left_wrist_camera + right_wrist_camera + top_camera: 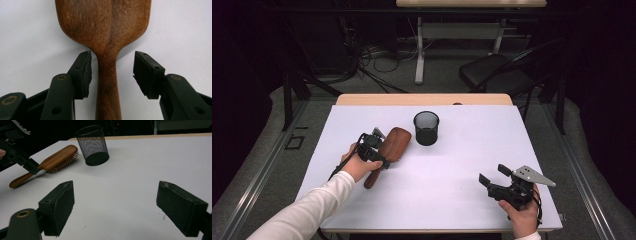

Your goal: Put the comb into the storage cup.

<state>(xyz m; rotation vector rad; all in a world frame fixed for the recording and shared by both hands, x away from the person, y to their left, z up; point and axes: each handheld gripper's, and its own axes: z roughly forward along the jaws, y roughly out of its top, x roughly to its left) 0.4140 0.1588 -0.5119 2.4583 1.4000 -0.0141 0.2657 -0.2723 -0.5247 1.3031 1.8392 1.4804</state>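
Observation:
A wooden hairbrush (394,142) lies bristles down on the white table (462,150), left of centre, its handle pointing toward the near left. In the left gripper view my left gripper (112,72) straddles the brush (105,25) where the head narrows into the handle. A gap shows on each side, narrower at the left pad (83,75). From above, the left gripper (381,151) sits over that neck. My right gripper (493,175) rests at the near right, open with only bare table between its pads (60,207). Its view takes in the brush (58,155) and the left gripper (32,167).
A black mesh cup (426,127) stands upright just right of the brush head, also in the right gripper view (93,145). Beyond the table's far edge are a dark chair (492,70), a desk leg (419,50) and floor cables.

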